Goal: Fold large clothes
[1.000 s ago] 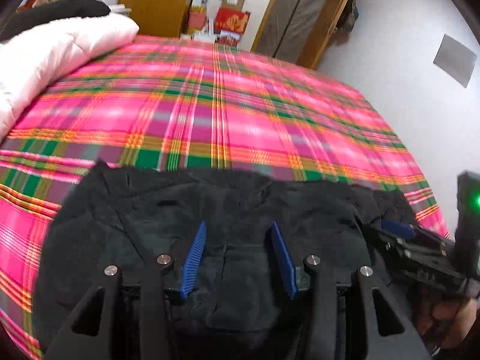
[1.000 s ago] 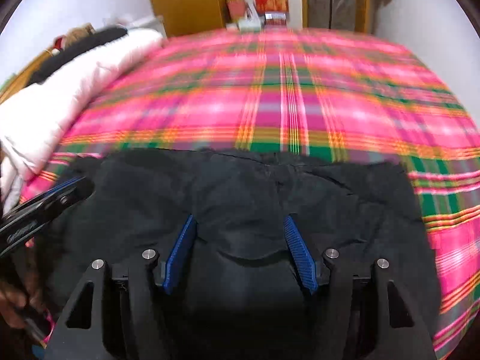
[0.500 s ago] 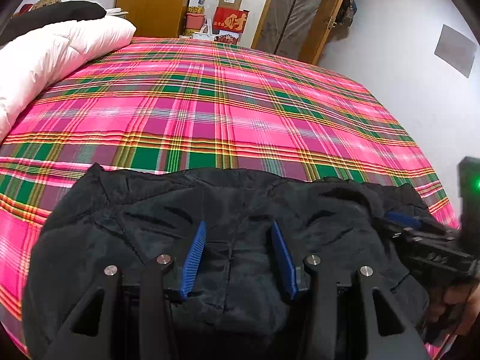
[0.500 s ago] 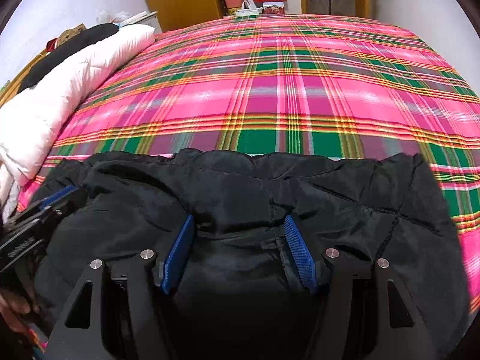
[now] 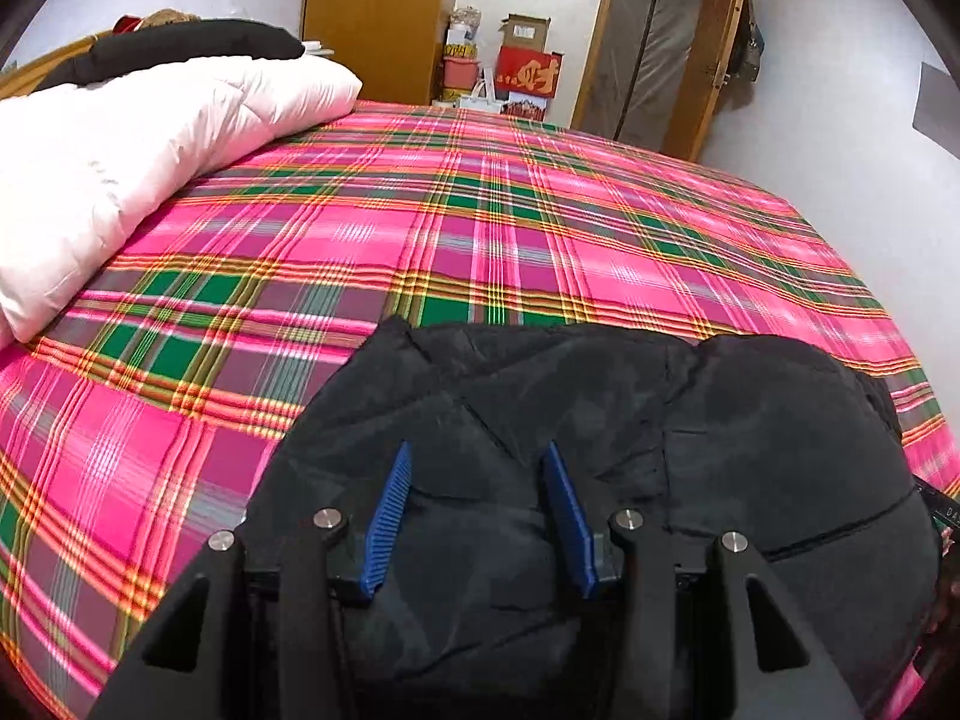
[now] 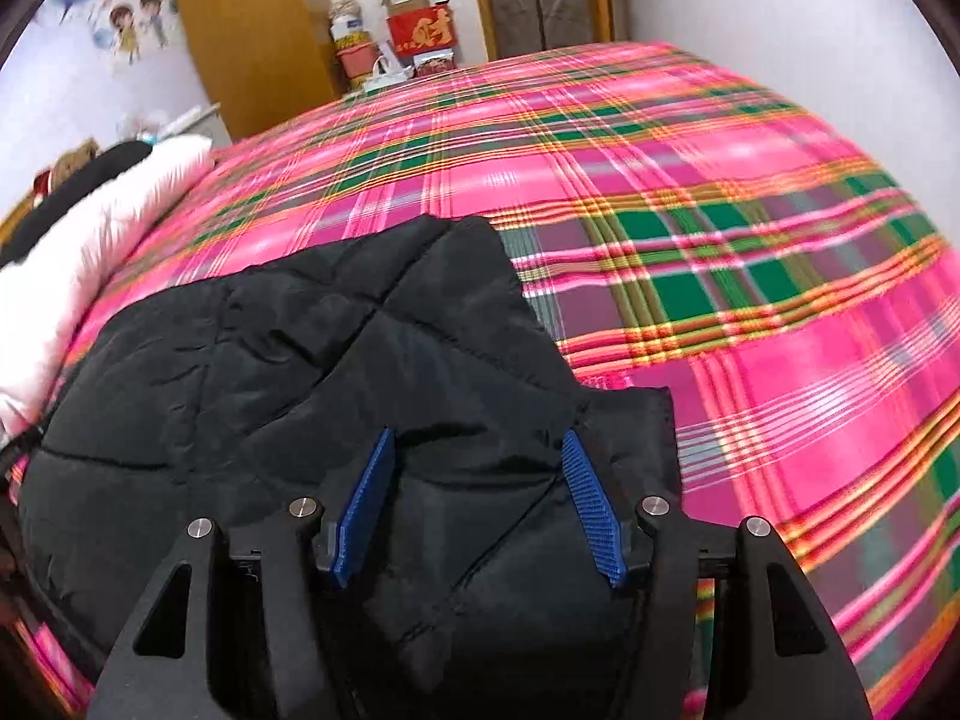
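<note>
- Left gripper (image 5: 477,516): low centre of frame, angled down over the black quilted jacket (image 5: 690,450); blue pads spread wide, fabric bulging between them.
- Right gripper (image 6: 477,504): same pose, jaws wide over jacket folds (image 6: 300,372).
- Jacket: lower frame, on the pink plaid bedspread (image 5: 420,228).
- White duvet (image 5: 120,162): upper left.

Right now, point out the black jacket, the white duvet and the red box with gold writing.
black jacket (image 5: 750,420): left wrist view, its quilted upper surface.
white duvet (image 5: 138,144): left wrist view, middle of its puffy top.
red box (image 5: 528,73): left wrist view, its printed front face.
</note>
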`<state>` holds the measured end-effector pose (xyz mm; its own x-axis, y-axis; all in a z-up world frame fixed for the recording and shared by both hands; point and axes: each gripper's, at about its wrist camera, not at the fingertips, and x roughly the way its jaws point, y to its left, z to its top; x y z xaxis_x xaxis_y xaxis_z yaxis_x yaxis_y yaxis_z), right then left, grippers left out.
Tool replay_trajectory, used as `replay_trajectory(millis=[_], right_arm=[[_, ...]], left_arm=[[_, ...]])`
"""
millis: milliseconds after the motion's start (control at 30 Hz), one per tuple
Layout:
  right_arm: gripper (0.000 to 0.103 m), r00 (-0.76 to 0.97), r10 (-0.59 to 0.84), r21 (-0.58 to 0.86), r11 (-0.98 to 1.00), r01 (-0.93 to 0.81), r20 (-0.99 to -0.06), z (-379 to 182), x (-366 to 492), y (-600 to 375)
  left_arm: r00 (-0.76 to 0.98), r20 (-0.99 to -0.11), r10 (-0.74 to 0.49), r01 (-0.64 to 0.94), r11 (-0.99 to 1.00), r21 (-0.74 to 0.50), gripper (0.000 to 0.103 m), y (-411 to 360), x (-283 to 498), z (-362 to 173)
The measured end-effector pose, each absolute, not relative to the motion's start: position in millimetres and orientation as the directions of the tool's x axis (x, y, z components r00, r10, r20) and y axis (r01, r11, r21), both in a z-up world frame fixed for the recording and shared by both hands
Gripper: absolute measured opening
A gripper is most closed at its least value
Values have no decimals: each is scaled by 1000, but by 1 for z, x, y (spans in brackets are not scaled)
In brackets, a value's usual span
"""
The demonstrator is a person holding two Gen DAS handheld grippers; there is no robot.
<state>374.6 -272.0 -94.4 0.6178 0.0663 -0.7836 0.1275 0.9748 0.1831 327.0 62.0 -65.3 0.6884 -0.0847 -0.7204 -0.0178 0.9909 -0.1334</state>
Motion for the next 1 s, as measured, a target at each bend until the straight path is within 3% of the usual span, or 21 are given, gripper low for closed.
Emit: replay_trajectory(millis=[100,233,333,433,533,633,700,767,1000], right_arm=[[58,626,55,170,977,125,-778,-104,384,-269],[58,612,49,163,978,133,-790,-105,389,-268],[55,615,21,134,981,138,-788,-78,383,-266],[55,676,46,159,981,107,-736,-47,379,-261],[54,681,76,169,983,70,-729,-40,399,-253],[55,611,28,101,991,86,-791,-69,432,-252],[55,549,72,161,980,116,-833,-100,440,-263],[57,564,100,222,963,151,-819,-112,438,-272],[58,559,93,210,966,148,-824,-121,442,-271]], left_arm=[[700,-712,-55,-7,996,-84,49,52,337,-73],[685,-724,-75,-17,993,-119,49,57,344,-73],[670,-740,-63,-24,994,-107,49,57,342,-53],[720,-686,-103,0,989,-149,49,62,344,-28],[727,-682,-80,3,993,-114,49,66,359,-26],[657,-750,-78,-7,994,-109,49,71,383,-57],[615,-777,-134,-15,983,-181,49,77,391,-81],[629,-763,-146,-21,979,-205,50,79,391,-85],[628,-770,-115,-24,986,-167,50,69,393,-95]])
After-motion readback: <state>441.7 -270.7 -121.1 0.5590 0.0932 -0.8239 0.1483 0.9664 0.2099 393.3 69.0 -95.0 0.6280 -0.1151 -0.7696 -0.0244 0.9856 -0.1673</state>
